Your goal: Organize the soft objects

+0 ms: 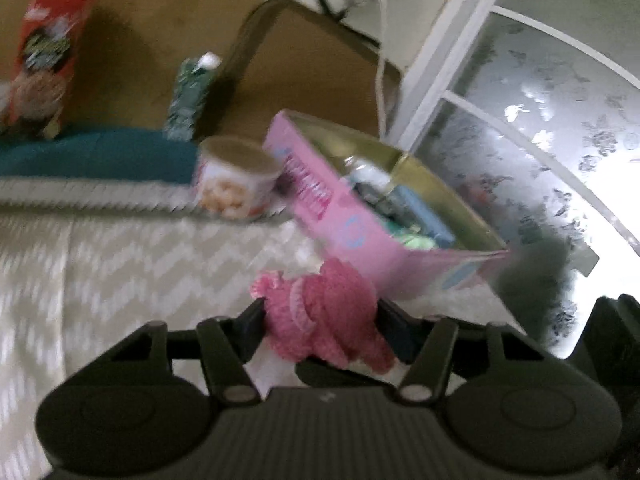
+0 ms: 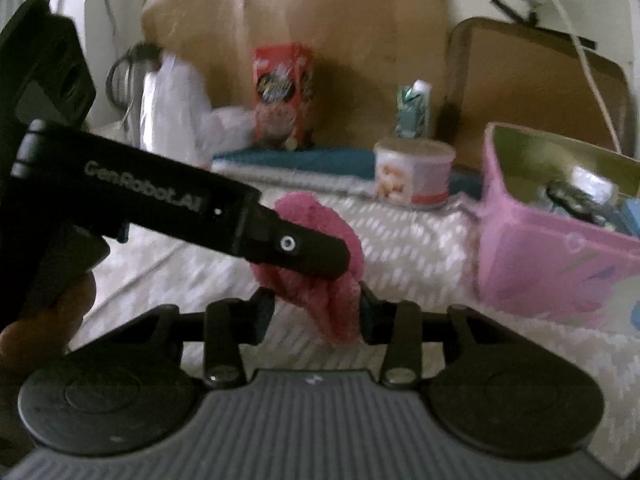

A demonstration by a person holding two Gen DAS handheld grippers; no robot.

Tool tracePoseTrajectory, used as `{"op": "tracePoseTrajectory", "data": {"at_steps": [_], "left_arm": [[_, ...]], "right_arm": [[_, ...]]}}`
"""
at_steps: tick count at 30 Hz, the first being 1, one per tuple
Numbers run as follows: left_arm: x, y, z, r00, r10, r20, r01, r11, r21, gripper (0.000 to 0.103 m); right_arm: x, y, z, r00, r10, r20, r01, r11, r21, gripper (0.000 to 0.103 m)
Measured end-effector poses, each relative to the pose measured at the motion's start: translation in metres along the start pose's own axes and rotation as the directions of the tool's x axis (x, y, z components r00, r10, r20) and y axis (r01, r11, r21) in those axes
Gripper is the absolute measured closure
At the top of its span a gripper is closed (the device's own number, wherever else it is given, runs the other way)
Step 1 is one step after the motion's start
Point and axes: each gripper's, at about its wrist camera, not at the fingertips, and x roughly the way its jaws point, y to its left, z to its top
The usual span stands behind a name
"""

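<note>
Fabric, pink and fuzzy, sat bunched between the fingers of the left hand-held gripper in the left wrist view, both pads pressing into it at a narrow setting, so that hand-held gripper held it. Just beyond it a pink box stood open on the zigzag-patterned bed cover, with small items inside too blurred to name. A tin stood just left of the box, a teal cloth lay behind it, and a red carton and a green pack stood further back. In the right wrist view the left hand-held gripper reached in from the left, its tip buried in the fabric. The right hand-held gripper had its fingers part-way open around the hanging lower end of the fabric; the right pad touched it, the left stood apart. The box stood near, on the right, with the tin behind it.
</note>
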Motion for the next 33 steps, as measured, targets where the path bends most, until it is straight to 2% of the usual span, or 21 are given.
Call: {"op": "tracePoseTrajectory", "data": {"at_steps": [3, 7, 12, 13, 14, 16, 17, 19, 21, 24, 30, 33], "left_arm": [[0.014, -0.023, 0.022, 1.000, -0.026, 0.010, 0.025, 0.998, 0.060, 0.044], [0.041, -0.055, 0.050, 0.998, -0.054, 0.023, 0.051, 0.989, 0.141, 0.044], [0.085, -0.076, 0.087, 0.996, -0.079, 0.030, 0.073, 0.986, 0.149, 0.040], [0.095, -0.078, 0.095, 0.997, -0.071, 0.035, 0.065, 0.987, 0.148, 0.035], [0.106, -0.080, 0.101, 0.998, -0.053, 0.041, 0.047, 0.988, 0.150, 0.023], [0.129, -0.079, 0.111, 0.998, 0.023, 0.053, -0.030, 0.989, 0.144, 0.009], [0.138, -0.078, 0.115, 0.997, 0.057, 0.051, -0.064, 0.988, 0.138, 0.008], [0.150, -0.071, 0.119, 0.995, 0.095, 0.032, -0.098, 0.990, 0.102, 0.008], [0.144, -0.064, 0.115, 0.997, 0.076, 0.034, -0.079, 0.995, 0.068, 0.009], [0.129, -0.062, 0.103, 0.995, 0.084, 0.058, -0.088, 0.993, 0.082, 0.009], [0.099, -0.065, 0.075, 0.990, 0.121, 0.071, -0.127, 0.988, 0.090, 0.009], [0.077, -0.069, 0.061, 0.984, 0.152, 0.089, -0.162, 0.981, 0.111, 0.009]], "right_arm": [[-0.011, -0.013, 0.008, 0.997, -0.049, 0.059, 0.048, 0.999, 0.011, 0.058], [-0.022, -0.038, 0.021, 0.983, -0.135, 0.126, 0.132, 0.991, 0.029, 0.058], [-0.022, -0.081, 0.044, 0.961, -0.232, 0.152, 0.229, 0.973, 0.038, 0.058], [-0.018, -0.088, 0.049, 0.958, -0.244, 0.152, 0.240, 0.970, 0.041, 0.058], [-0.013, -0.098, 0.056, 0.954, -0.257, 0.152, 0.253, 0.966, 0.045, 0.058], [0.003, -0.114, 0.070, 0.948, -0.287, 0.137, 0.284, 0.958, 0.038, 0.057], [0.013, -0.120, 0.076, 0.946, -0.301, 0.120, 0.300, 0.953, 0.029, 0.051], [0.030, -0.131, 0.082, 0.926, -0.367, 0.092, 0.366, 0.930, 0.026, 0.038], [0.034, -0.142, 0.079, 0.913, -0.402, 0.066, 0.399, 0.915, 0.052, 0.037], [0.015, -0.148, 0.062, 0.918, -0.384, 0.097, 0.369, 0.918, 0.144, 0.037], [-0.026, -0.123, 0.027, 0.892, -0.419, 0.171, 0.371, 0.894, 0.254, 0.038], [-0.041, -0.112, 0.021, 0.876, -0.440, 0.197, 0.375, 0.879, 0.294, 0.038]]}}
